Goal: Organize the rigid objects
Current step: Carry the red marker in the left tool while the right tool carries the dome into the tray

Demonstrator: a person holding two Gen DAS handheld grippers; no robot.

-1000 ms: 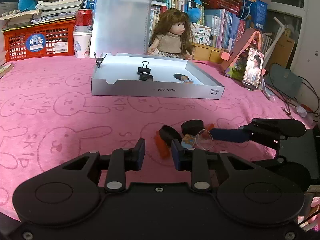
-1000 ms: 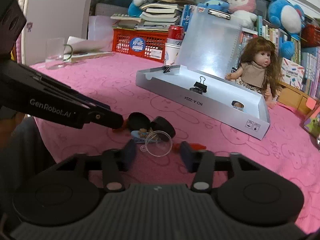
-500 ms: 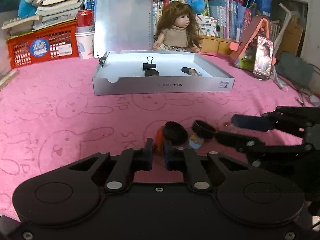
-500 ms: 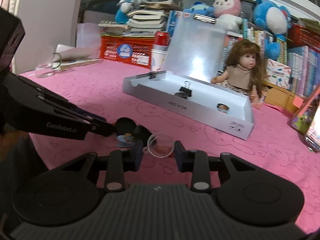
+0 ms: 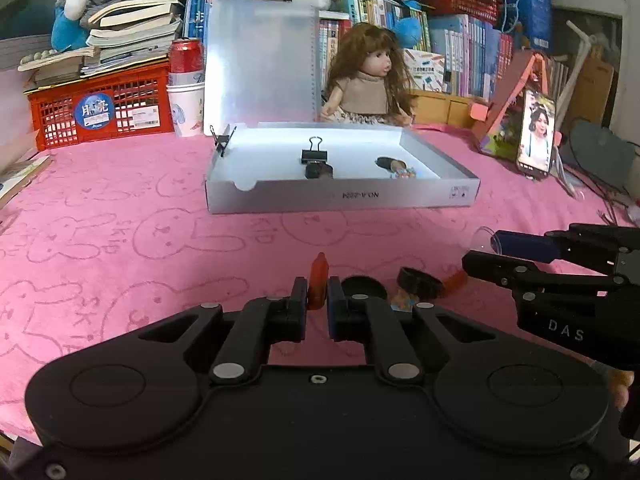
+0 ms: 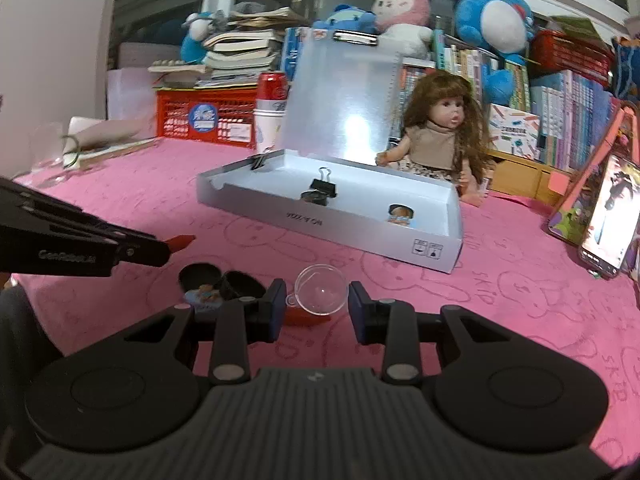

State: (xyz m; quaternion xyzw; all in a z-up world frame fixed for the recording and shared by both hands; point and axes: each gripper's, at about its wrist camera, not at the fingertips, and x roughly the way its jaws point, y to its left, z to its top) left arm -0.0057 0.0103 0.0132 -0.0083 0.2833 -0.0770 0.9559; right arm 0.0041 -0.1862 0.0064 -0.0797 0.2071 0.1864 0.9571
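My left gripper (image 5: 317, 298) is shut on an orange-red stick (image 5: 319, 278) and holds it above the pink cloth; the stick also shows in the right wrist view (image 6: 181, 242). My right gripper (image 6: 317, 303) holds a clear plastic dome (image 6: 320, 289) between its pads, lifted off the cloth. Two black round caps (image 5: 364, 288) (image 5: 420, 281), a small figurine (image 6: 202, 295) and another orange piece (image 6: 304, 317) lie on the cloth. The open silver box (image 5: 340, 198) stands farther back with a binder clip (image 5: 315, 155) and small items inside.
A doll (image 5: 370, 76) sits behind the box. A red crate (image 5: 100, 108), a red can and cups stand at the back left. A phone (image 5: 536, 136) on a stand is at the right. A glass (image 6: 48, 152) stands at the far left.
My left gripper closed on the orange-red stick and lifted it. My right gripper closed around the clear dome and raised it off the cloth.
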